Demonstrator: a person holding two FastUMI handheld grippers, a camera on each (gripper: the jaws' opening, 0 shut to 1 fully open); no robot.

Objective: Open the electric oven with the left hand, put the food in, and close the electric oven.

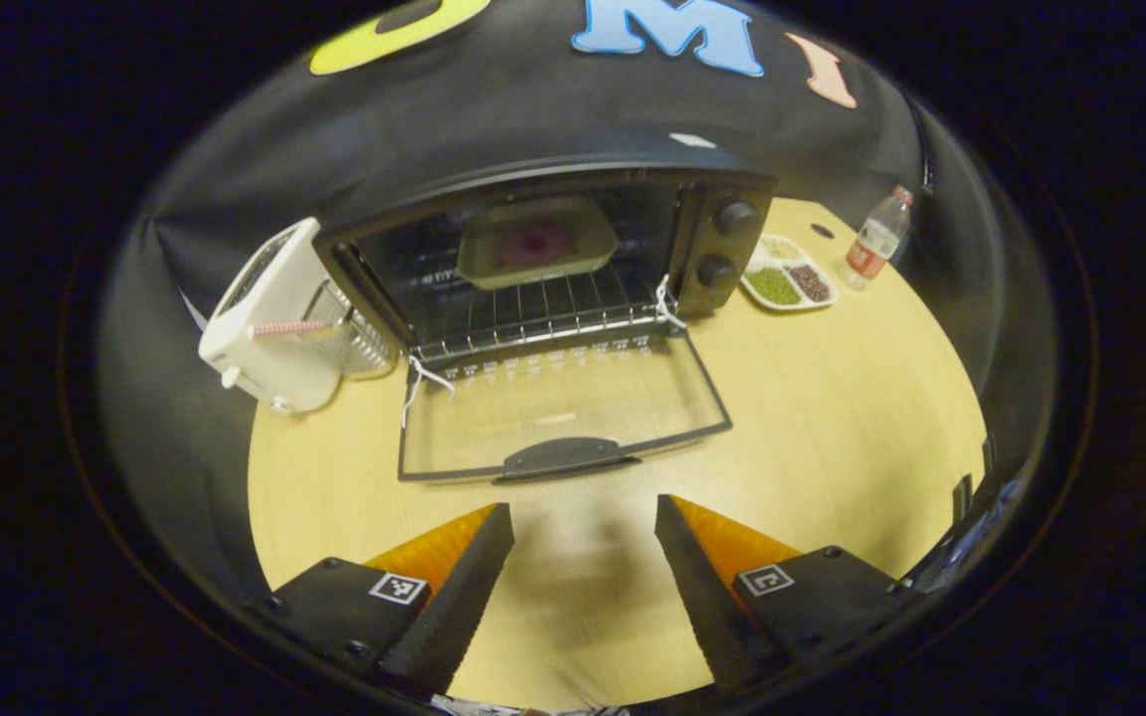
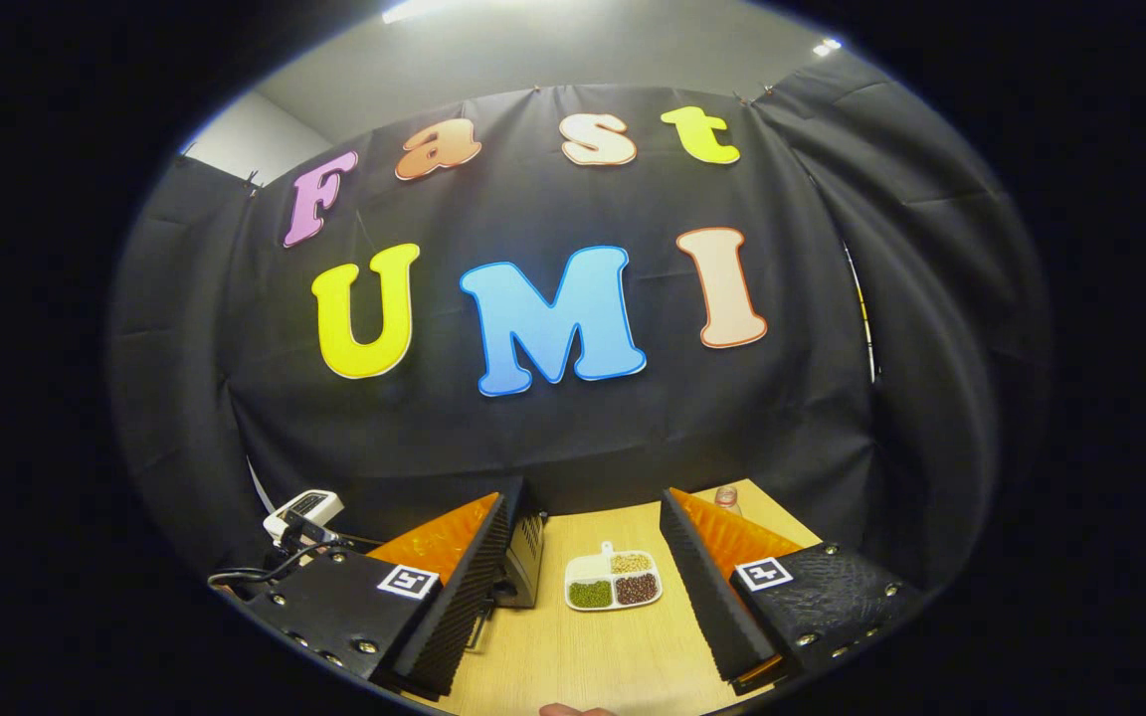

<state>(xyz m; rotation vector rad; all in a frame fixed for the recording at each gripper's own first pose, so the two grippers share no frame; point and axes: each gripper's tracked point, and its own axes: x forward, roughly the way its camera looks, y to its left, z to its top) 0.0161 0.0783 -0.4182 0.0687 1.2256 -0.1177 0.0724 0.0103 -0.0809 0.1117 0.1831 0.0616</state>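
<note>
Black cloth (image 2: 573,438) walls the booth behind a pale wooden table (image 1: 832,418). Above the cloth, a grey wall (image 2: 533,50) and ceiling lights (image 2: 414,12) show.

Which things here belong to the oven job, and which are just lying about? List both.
Job in hand:
- electric oven, its door dropped open
- tray of food on the rack inside
- left gripper, open, in front of the door

Lying about:
- white toaster
- divided dish of beans
- water bottle
- right gripper, open, holding nothing
</note>
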